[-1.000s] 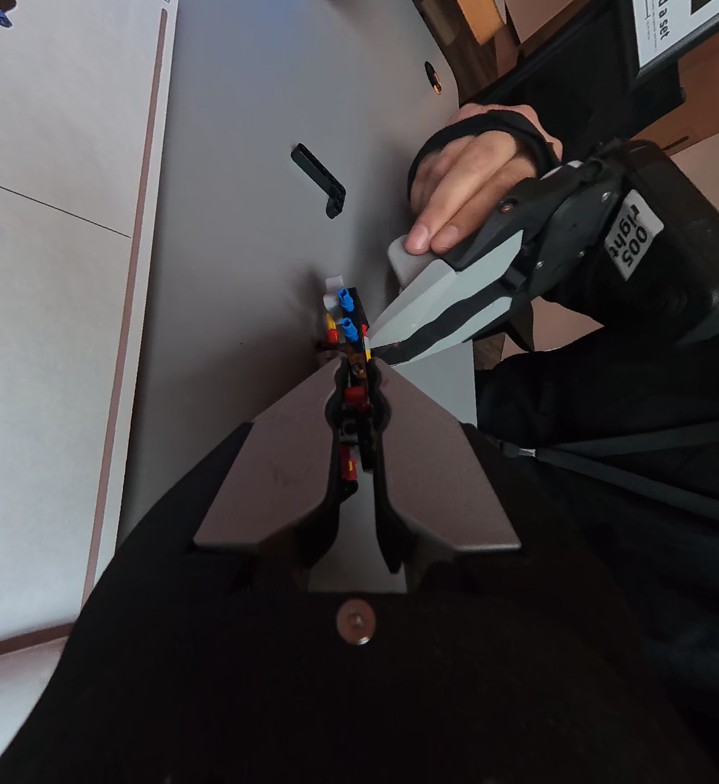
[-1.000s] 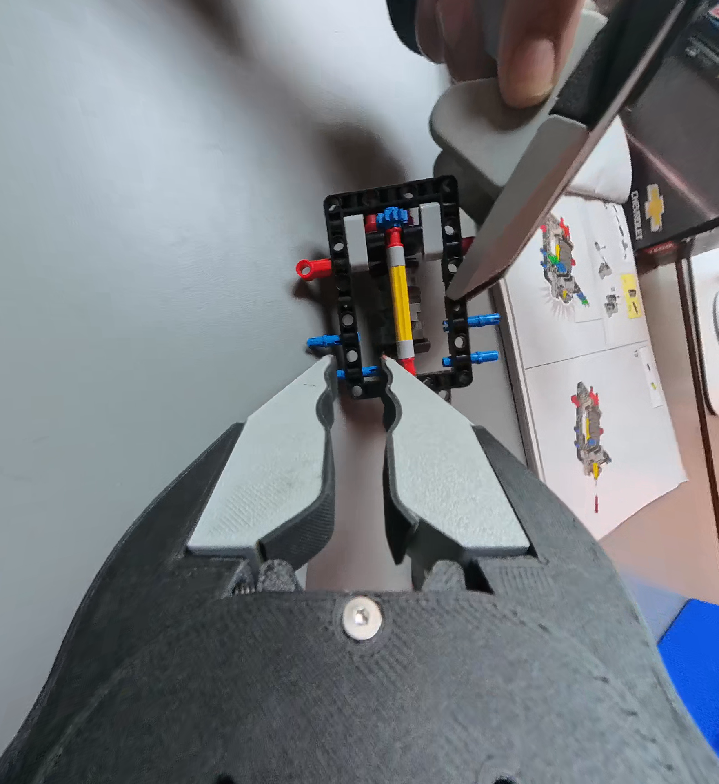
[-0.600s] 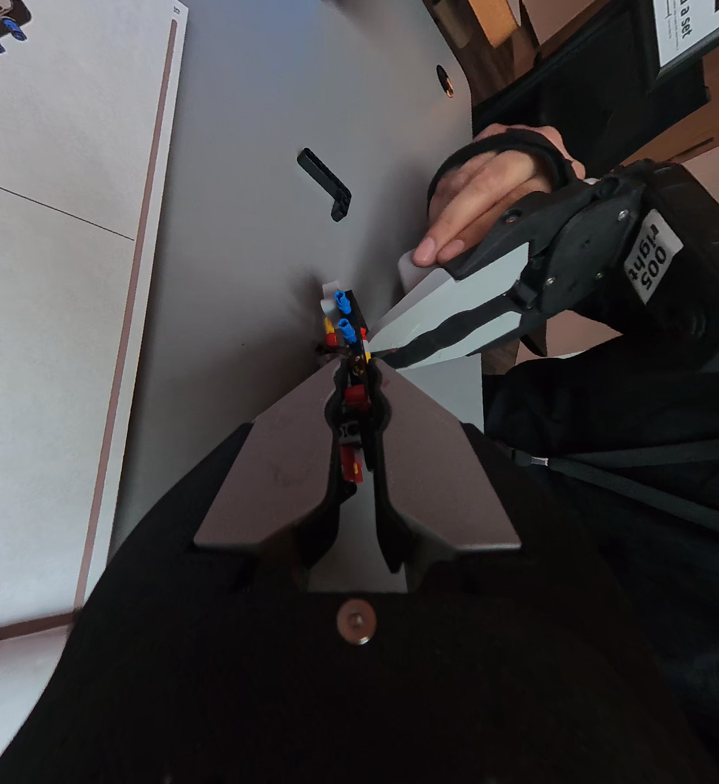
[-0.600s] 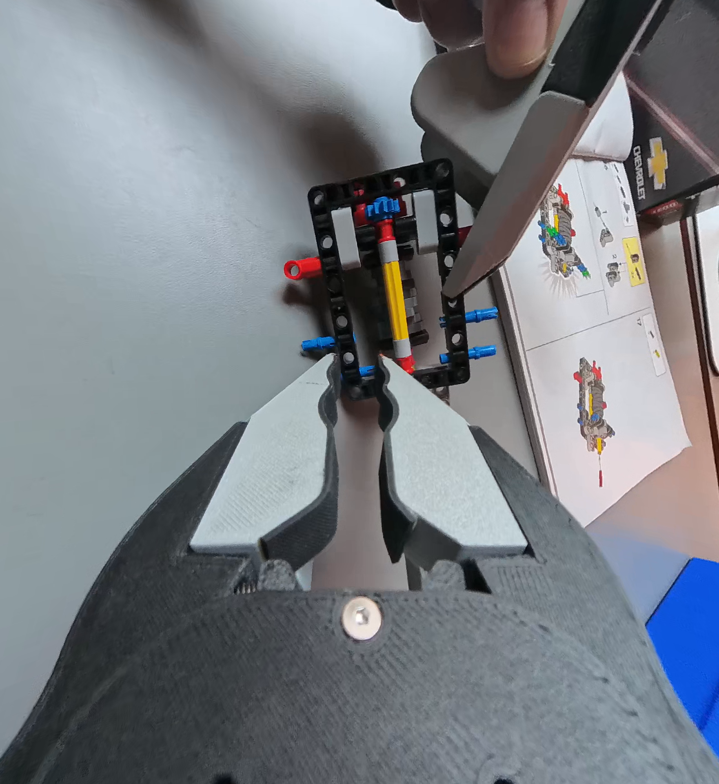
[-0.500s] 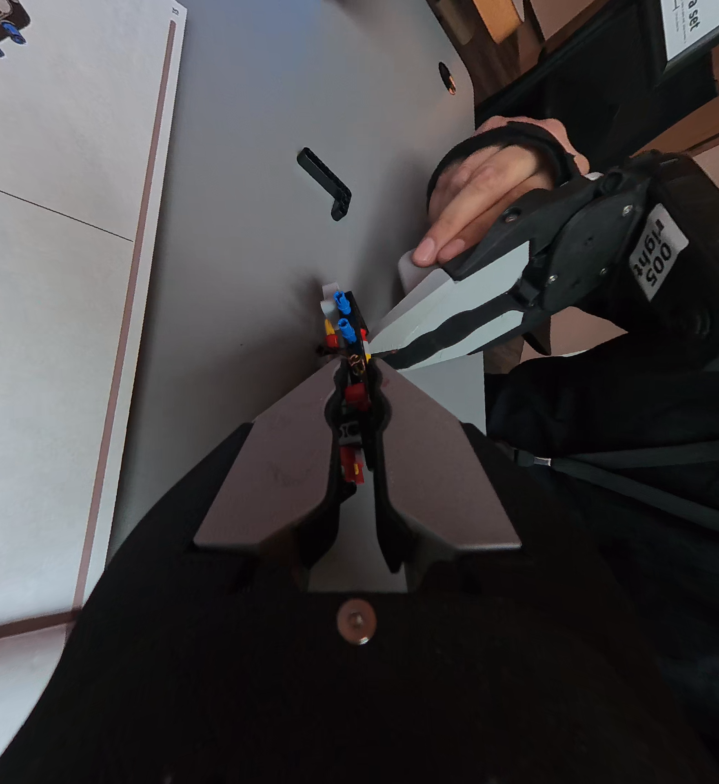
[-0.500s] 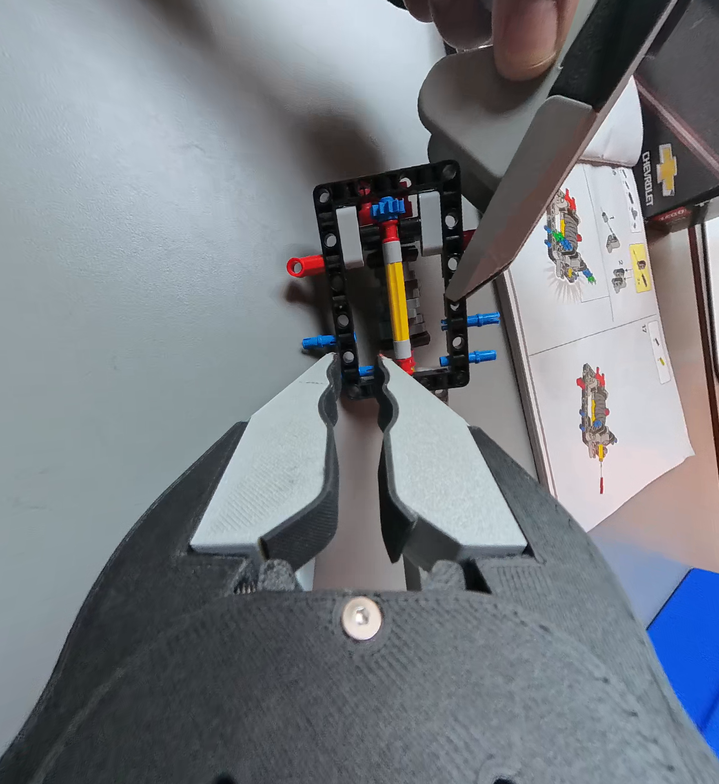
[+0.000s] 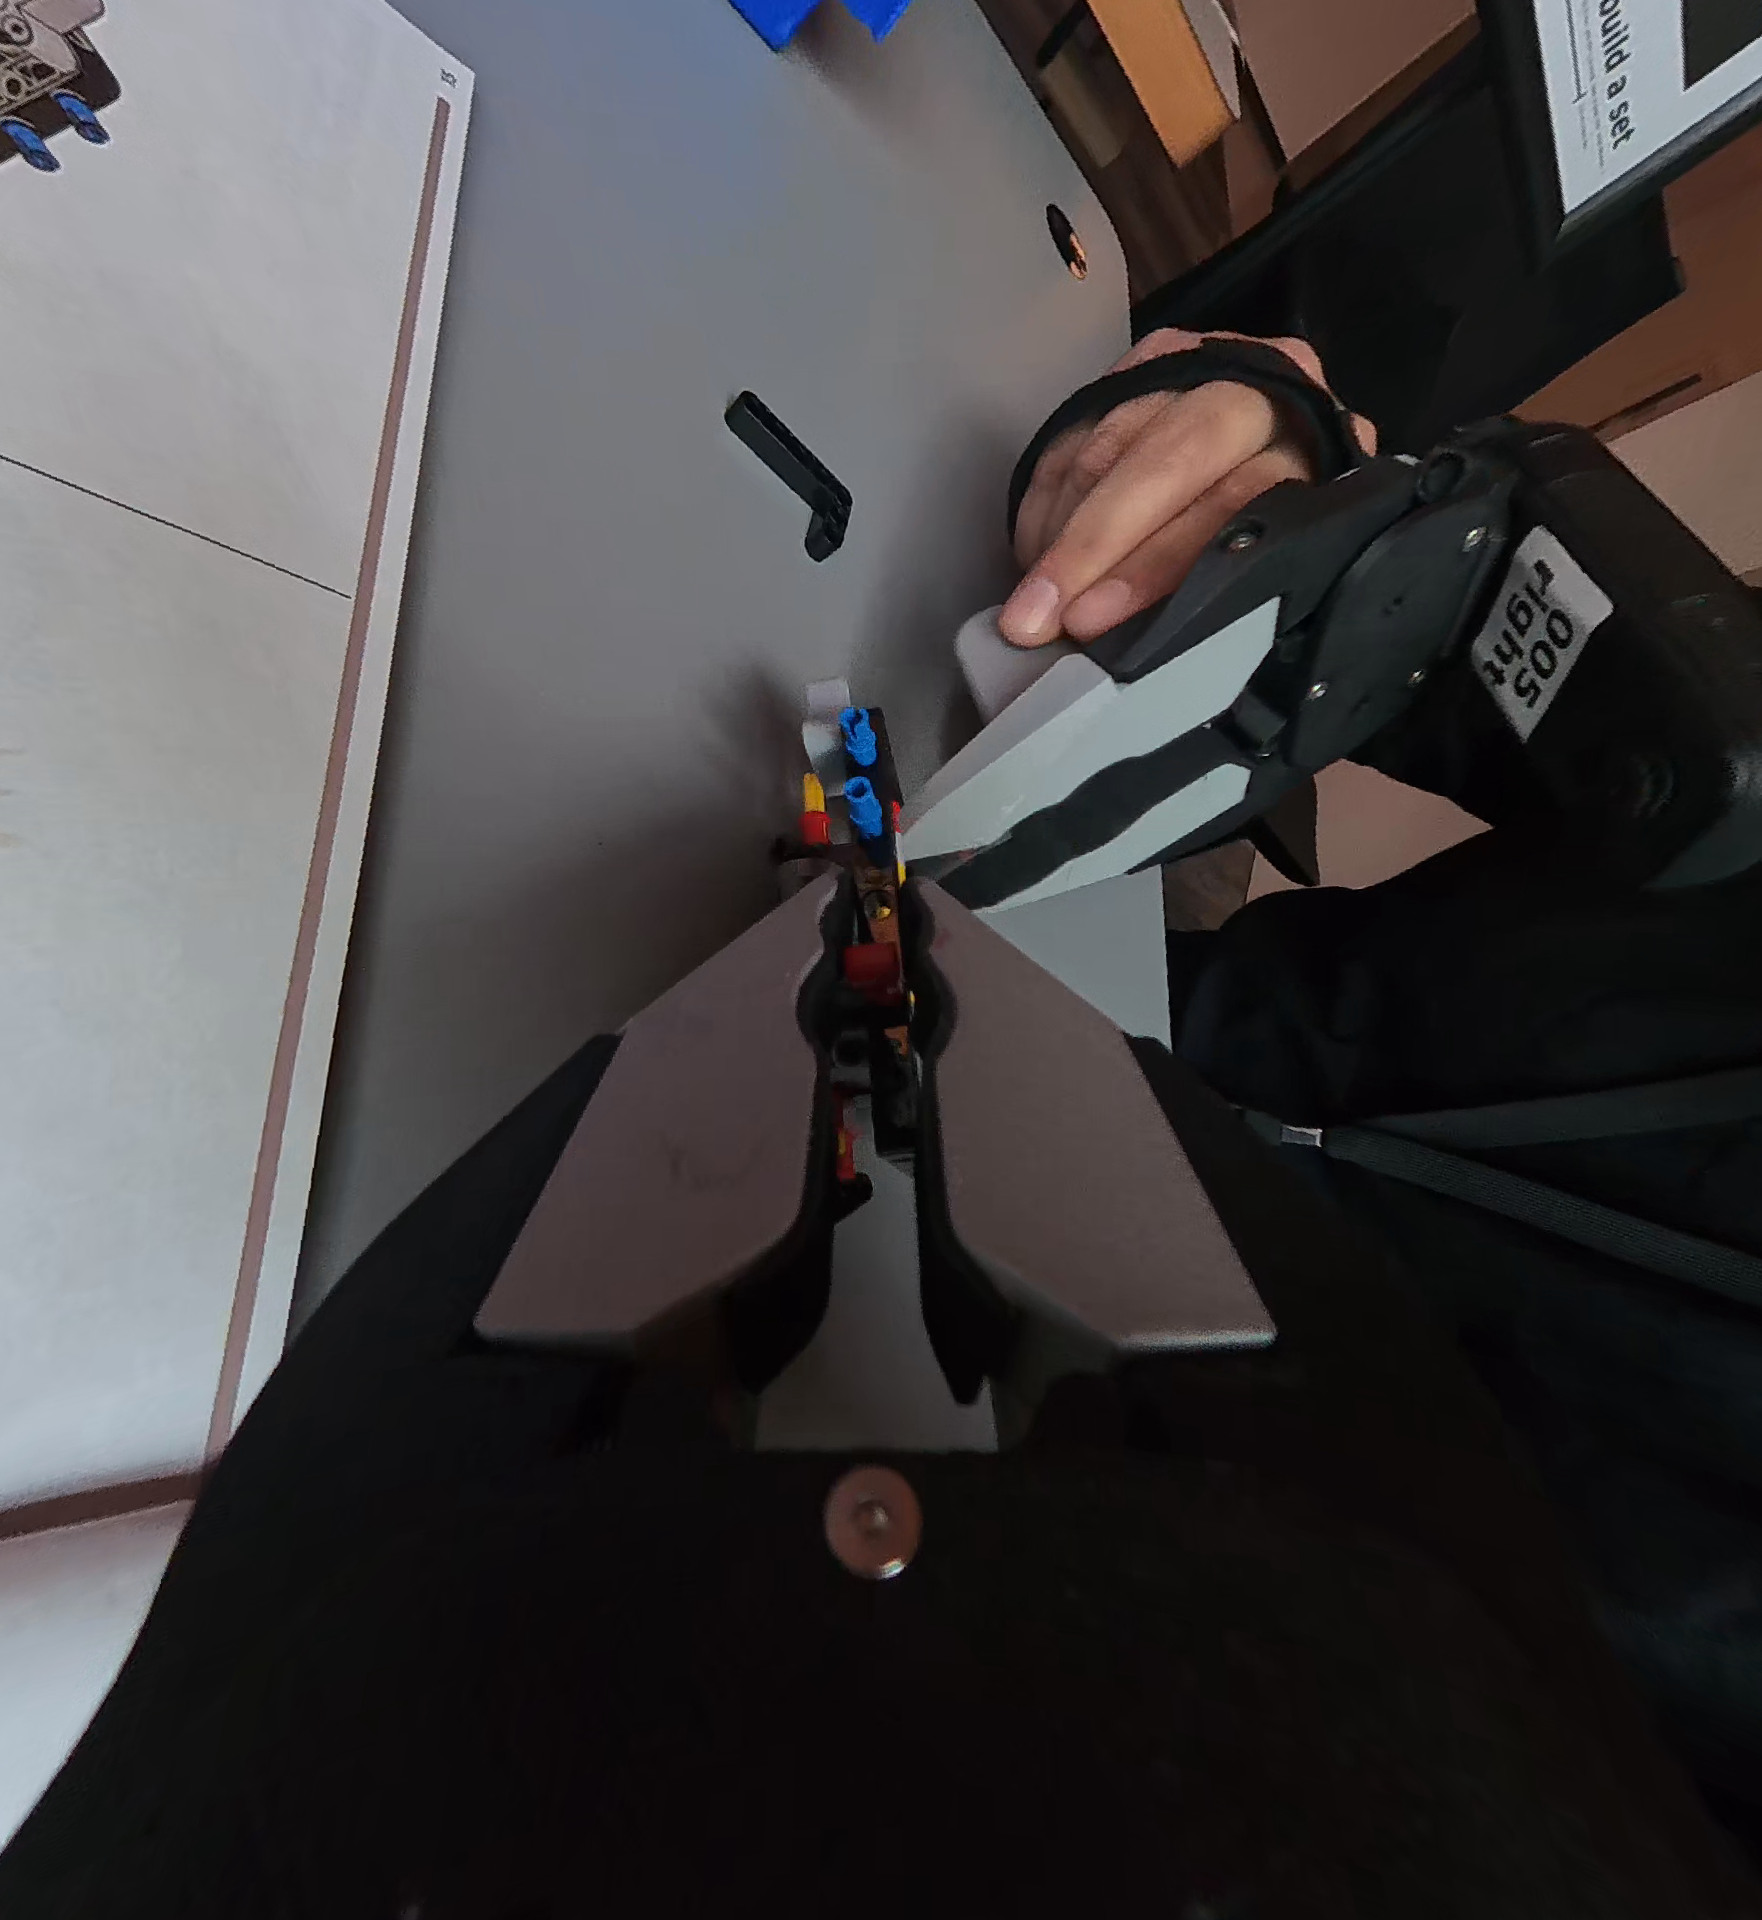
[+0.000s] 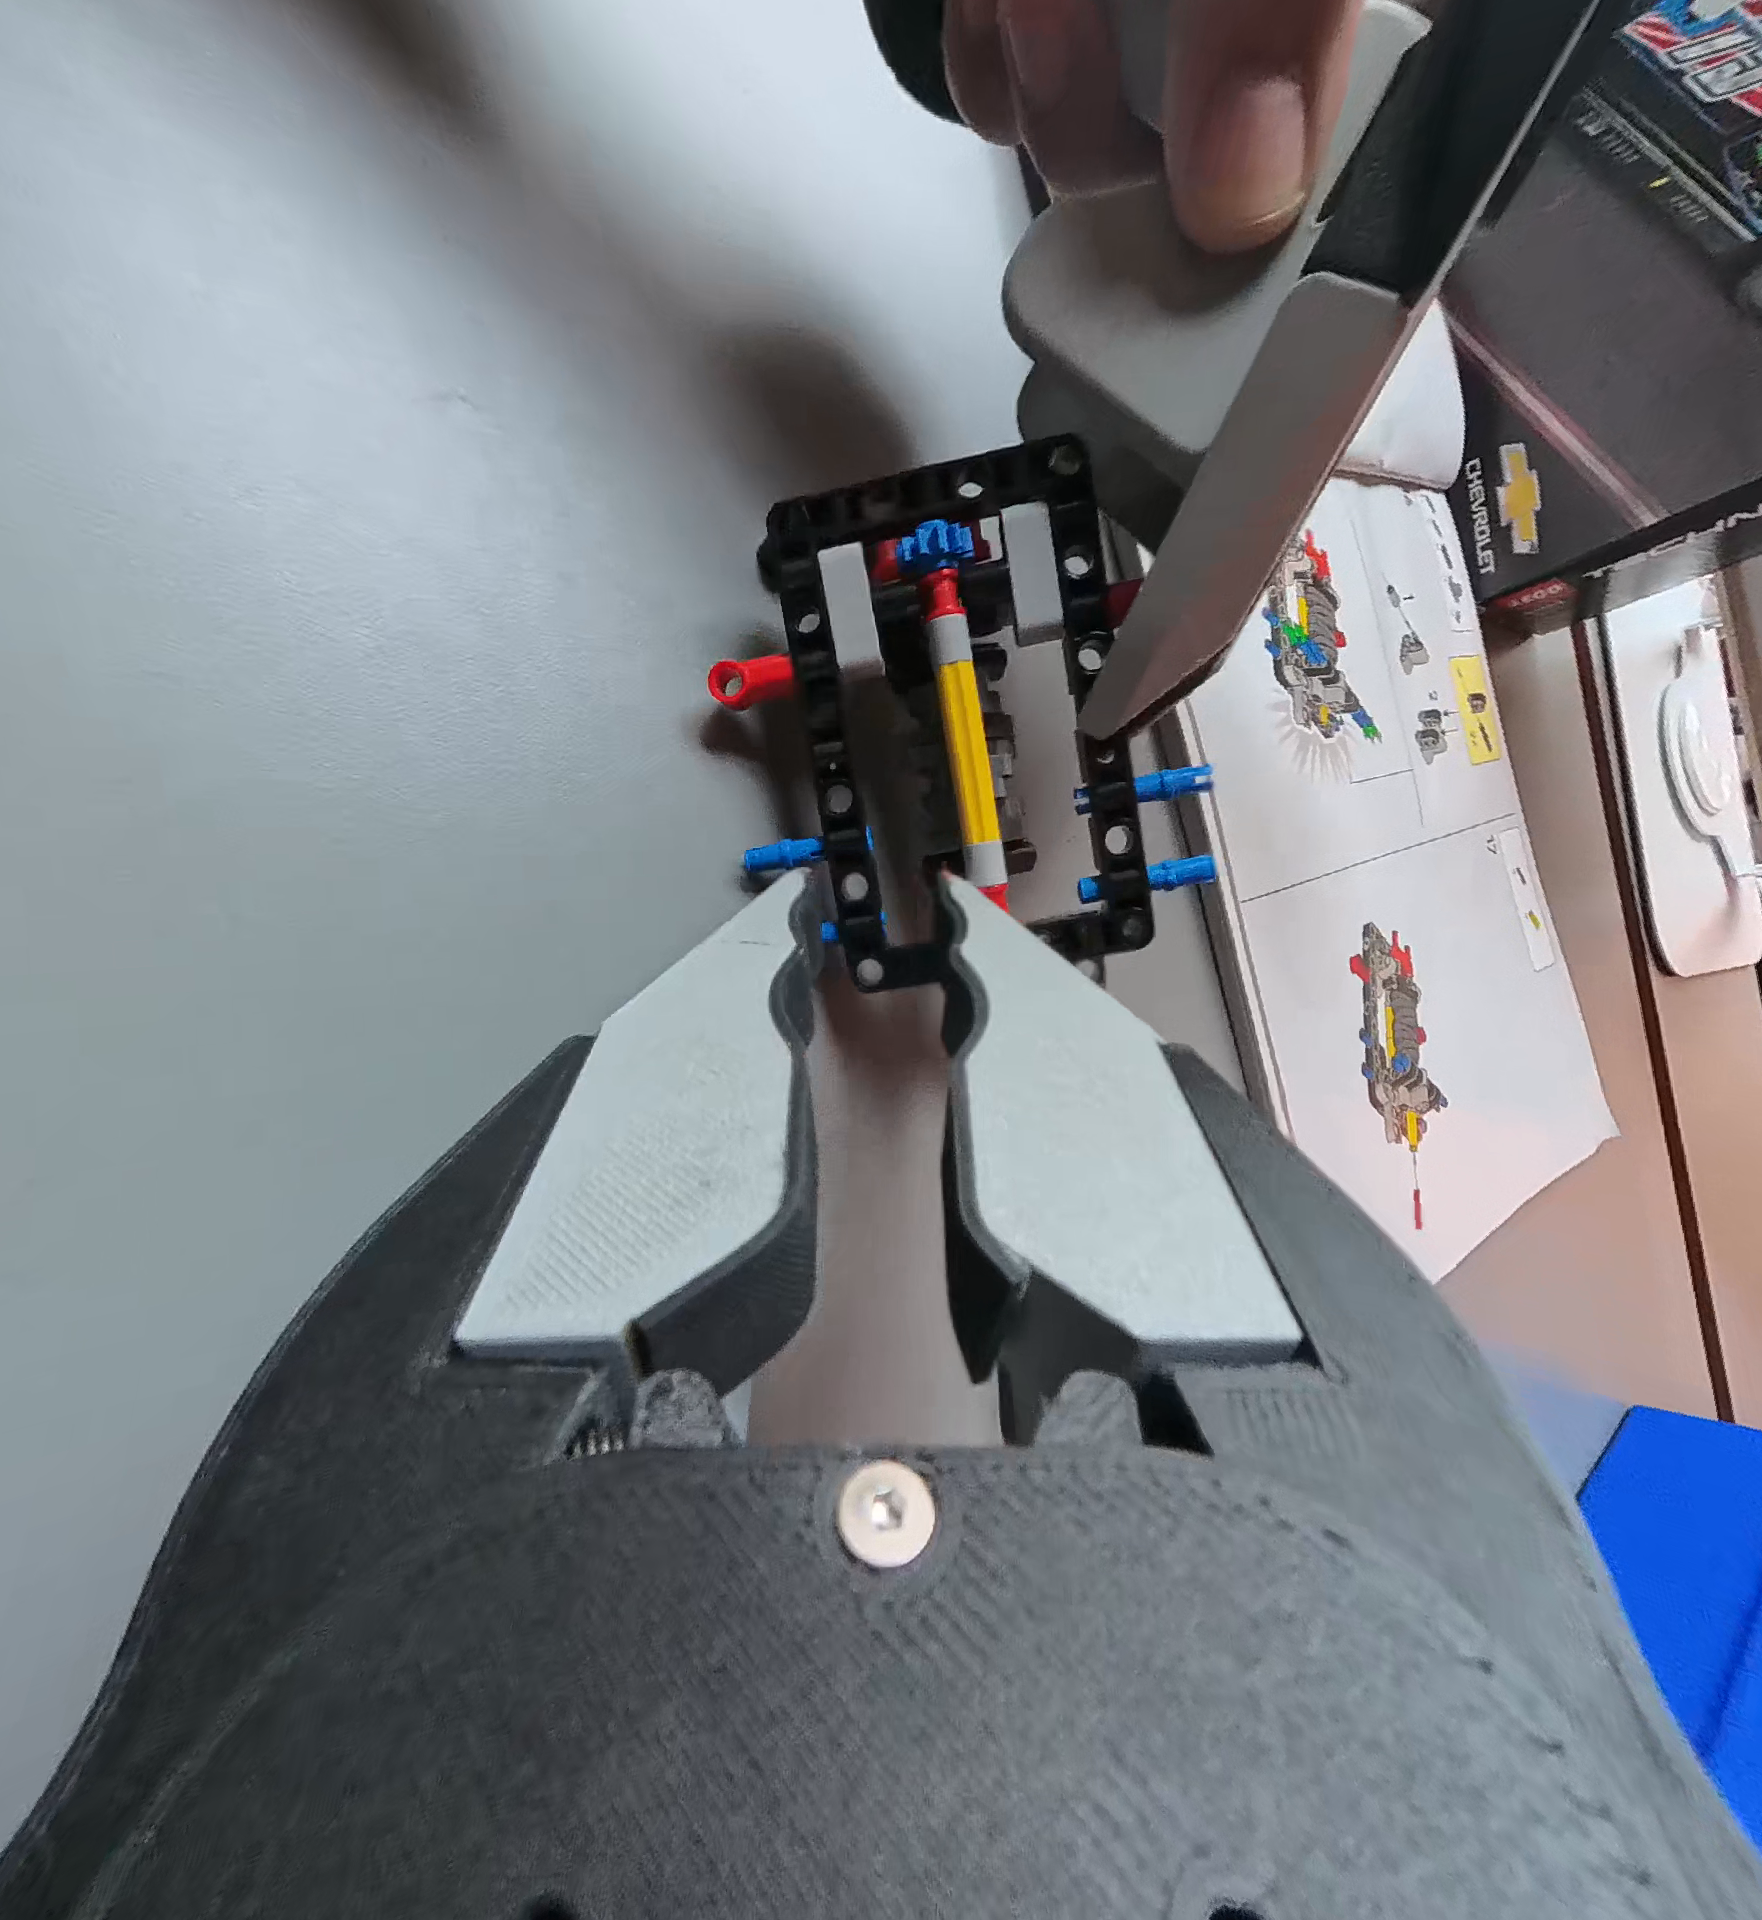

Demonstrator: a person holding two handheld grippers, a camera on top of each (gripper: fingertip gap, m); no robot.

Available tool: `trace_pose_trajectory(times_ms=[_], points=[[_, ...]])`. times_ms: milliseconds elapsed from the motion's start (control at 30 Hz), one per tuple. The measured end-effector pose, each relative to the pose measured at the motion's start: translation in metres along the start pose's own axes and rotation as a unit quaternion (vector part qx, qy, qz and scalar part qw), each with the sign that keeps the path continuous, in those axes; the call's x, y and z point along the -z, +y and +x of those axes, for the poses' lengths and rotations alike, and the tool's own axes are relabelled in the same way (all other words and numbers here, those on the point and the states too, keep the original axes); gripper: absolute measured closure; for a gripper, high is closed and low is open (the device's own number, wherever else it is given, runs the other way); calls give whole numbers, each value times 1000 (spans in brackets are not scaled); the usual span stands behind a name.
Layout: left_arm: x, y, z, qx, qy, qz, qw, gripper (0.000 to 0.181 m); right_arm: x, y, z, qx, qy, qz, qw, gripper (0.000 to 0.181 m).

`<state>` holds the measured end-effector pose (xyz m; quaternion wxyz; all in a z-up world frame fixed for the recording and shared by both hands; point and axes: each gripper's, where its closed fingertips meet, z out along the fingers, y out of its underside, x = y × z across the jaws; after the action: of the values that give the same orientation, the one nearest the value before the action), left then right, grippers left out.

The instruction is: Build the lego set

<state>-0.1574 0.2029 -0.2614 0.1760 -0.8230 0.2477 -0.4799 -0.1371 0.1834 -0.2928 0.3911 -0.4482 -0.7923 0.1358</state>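
The lego assembly (image 8: 960,717) is a black rectangular frame with a yellow axle, a blue gear, and red and blue pins. My left gripper (image 7: 872,883) is shut on it and holds it edge-on (image 7: 882,748) just above the grey table (image 7: 596,520). In the right wrist view one left finger (image 8: 1230,499) lies against the frame's right side. My right gripper (image 8: 872,883) is closed narrowly around the frame's near left corner. In the left wrist view it (image 7: 913,857) comes in from the right, tips at the frame.
A black L-shaped beam (image 7: 789,473) lies alone on the table beyond the assembly. The open instruction booklet (image 7: 129,727) (image 8: 1376,883) lies beside it. The set's dark box (image 8: 1635,364) and a blue bin (image 8: 1739,1610) stand at the right. A hand (image 7: 1116,520) holds the right gripper. The gap from one gripper's tips to the other's is roughly 5 centimeters.
Both grippers keep their hold on the frame. The assembly and both views have shifted only slightly; no finger has opened or closed.
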Motion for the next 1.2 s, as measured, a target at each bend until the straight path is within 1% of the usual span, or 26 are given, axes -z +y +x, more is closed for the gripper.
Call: trace_pose_trajectory(times_ms=[100, 167, 300, 367, 433, 500, 567, 633, 733, 833, 933, 967, 1067, 1133, 1200], points=[[-1, 0, 1, -5, 1, 0, 1000, 175, 4, -5, 1, -7, 6, 13, 1000, 160], [2, -1, 0, -4, 2, 5, 1000, 176, 10, -7, 5, -12, 18, 31, 999, 143], [3, 0, -2, 0, 10, 8, 1000, 175, 19, 12, 13, -25, 38, 29, 999, 141], [3, 1, 0, -7, 19, 11, 1000, 175, 24, 19, 21, -44, 51, 44, 997, 146], [3, 1, 2, -22, 18, 11, 1000, 175, 27, 22, 25, -89, 38, 64, 993, 145], [4, 0, 7, -43, 18, 10, 999, 176, 27, 22, 25, -123, 14, 74, 990, 138], [3, 0, 15, -80, 3, 2, 997, 176, 31, 18, 26, -138, 5, 94, 986, 132], [0, 2, 23, -128, -27, -14, 991, 176, 34, 11, 24, -142, -8, 113, 983, 126], [-4, 0, 31, -190, -68, -27, 979, 176, 35, 1, 23, -146, -19, 127, 981, 128], [-8, -1, 37, -212, -72, -28, 974, 176, 39, -5, 29, -145, -11, 135, 980, 134], [-8, 6, 34, -228, -87, -38, 969, 176, 45, -8, 31, -142, -14, 145, 979, 154], [-7, 6, 35, -231, -88, -34, 968, 176, 46, -8, 31, -142, -15, 142, 979, 156], [-5, 9, 36, -242, -97, -30, 965, 176, 47, -9, 29, -137, -14, 137, 981, 150], [-4, 10, 37, -227, -104, -28, 968, 176, 49, -6, 30, -129, -2, 125, 984, 149], [-1, 9, 35, -200, -111, -19, 973, 176, 57, 3, 39, -132, 31, 115, 984, 148]])
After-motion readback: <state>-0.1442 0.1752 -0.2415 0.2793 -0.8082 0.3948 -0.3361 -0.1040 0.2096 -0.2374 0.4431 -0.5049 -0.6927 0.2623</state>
